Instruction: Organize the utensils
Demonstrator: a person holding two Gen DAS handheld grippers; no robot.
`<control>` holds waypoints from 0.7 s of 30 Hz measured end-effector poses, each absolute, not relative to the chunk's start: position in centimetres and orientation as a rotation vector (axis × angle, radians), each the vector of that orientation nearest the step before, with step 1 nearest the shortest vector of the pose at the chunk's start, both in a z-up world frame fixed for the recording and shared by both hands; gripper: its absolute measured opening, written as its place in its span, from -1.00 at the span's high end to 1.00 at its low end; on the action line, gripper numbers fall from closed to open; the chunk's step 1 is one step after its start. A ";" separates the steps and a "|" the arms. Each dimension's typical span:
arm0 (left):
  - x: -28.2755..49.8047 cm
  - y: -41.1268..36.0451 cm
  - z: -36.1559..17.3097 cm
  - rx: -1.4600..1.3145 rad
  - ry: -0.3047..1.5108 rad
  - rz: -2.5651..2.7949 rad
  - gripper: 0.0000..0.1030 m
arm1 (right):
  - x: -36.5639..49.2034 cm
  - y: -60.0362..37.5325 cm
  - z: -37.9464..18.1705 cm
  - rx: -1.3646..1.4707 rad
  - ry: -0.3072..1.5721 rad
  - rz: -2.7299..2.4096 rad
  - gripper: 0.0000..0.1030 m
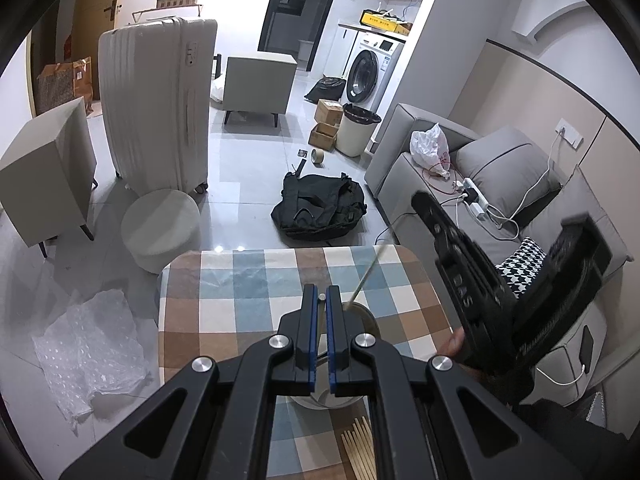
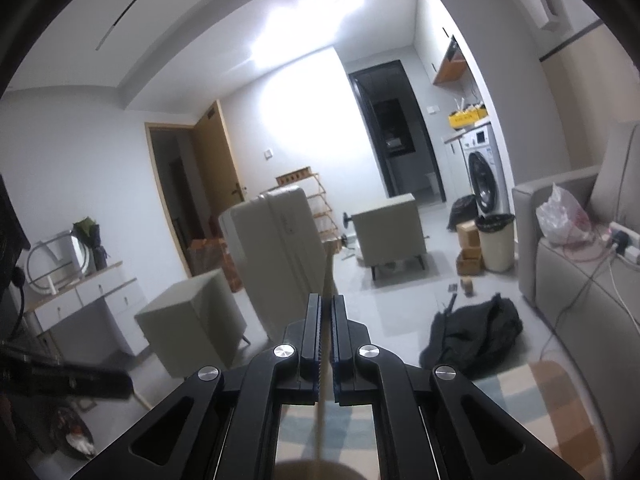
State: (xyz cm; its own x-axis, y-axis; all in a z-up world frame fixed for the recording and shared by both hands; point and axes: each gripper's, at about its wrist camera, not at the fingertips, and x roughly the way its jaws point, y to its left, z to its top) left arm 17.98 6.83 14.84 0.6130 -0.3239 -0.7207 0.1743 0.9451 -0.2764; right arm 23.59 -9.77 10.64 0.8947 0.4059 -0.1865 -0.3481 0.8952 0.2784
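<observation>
- Progress, as I judge it: mid-task. One chopstick (image 1: 366, 276) already stands in the cup (image 1: 362, 320), lower centre of left view; a bundle of chopsticks (image 1: 358, 448) lies on the tabletop (image 1: 224, 280) at bottom edge, not yet sorted.
- Right gripper (image 2: 327, 312): fingers clenched on a chopstick (image 2: 329, 264), w/ the stick running up frame centre; blurred cup below.
- Left gripper (image 1: 322, 300): fingers clenched on the cup's rim, steadying it.
- Chopsticks: thin, pale wood, straight. Cup: round, metal-looking, upright.

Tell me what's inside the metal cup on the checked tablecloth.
One pale chopstick leans out of the metal cup. The left gripper, shut on its rim, covers the rest of the inside.
</observation>
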 end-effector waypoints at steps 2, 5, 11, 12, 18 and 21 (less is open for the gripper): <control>18.0 6.8 14.7 -0.185 0.868 -0.288 1.00 | 23.8 -9.5 10.5 0.234 0.237 0.403 1.00; 18.0 7.0 14.6 -0.190 0.870 -0.288 1.00 | 23.9 -9.1 9.5 0.227 0.263 0.420 1.00; 17.8 6.8 14.2 -0.194 0.878 -0.294 1.00 | 21.5 -10.3 7.1 0.252 0.330 0.464 1.00; 17.7 6.8 14.1 -0.194 0.880 -0.295 1.00 | 21.0 -10.6 6.7 0.246 0.340 0.462 1.00; 16.7 6.0 14.4 -0.188 0.879 -0.311 1.00 | 18.7 -12.4 5.9 0.272 0.421 0.510 1.00; 16.5 5.6 14.3 -0.176 0.890 -0.315 1.00 | 16.8 -14.3 5.9 0.280 0.453 0.491 0.97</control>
State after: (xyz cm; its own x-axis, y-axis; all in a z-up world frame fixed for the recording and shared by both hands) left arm 16.51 5.60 14.26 0.5873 -0.3416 -0.7337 0.1963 0.9396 -0.2803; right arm 16.82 -14.31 5.88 0.7864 0.5100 -0.3485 -0.3885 0.8470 0.3627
